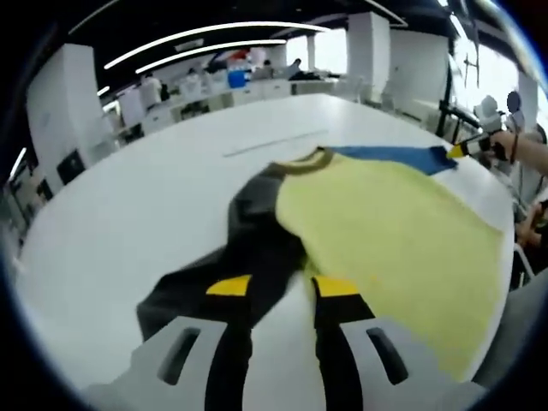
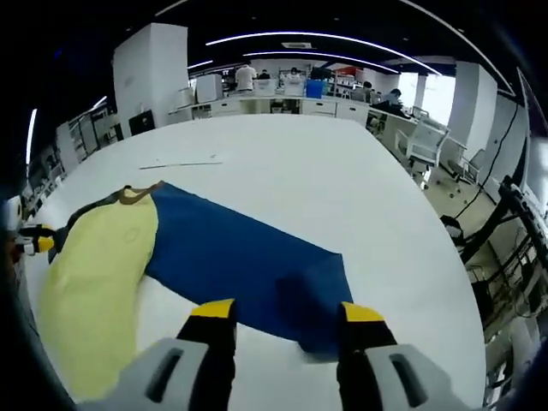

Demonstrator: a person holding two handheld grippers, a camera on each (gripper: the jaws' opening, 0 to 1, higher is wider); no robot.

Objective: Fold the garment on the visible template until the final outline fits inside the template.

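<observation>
A garment lies spread on the white table (image 1: pixel 128 197). It has a pale yellow body (image 1: pixel 385 223), a dark grey side and sleeve (image 1: pixel 248 248) and a blue part (image 1: pixel 394 157). My left gripper (image 1: pixel 282 287) is open low over the table, with the dark sleeve running under its left jaw. My right gripper (image 2: pixel 287 310) is open, its jaws standing either side of the blue part's (image 2: pixel 248 253) near end. The yellow body (image 2: pixel 94 265) lies to the left there. Across the cloth, the right gripper's yellow tip (image 1: pixel 467 149) sits at the blue end, and the left gripper (image 2: pixel 34 240) shows at the far left.
A thin grey strip (image 1: pixel 274 142) lies on the table beyond the collar (image 1: pixel 310 159), also seen as a strip (image 2: pixel 181 163) in the right gripper view. The table's far edge drops off to chairs (image 2: pixel 424 137) and desks. A person's hand (image 1: pixel 524 151) holds the right gripper.
</observation>
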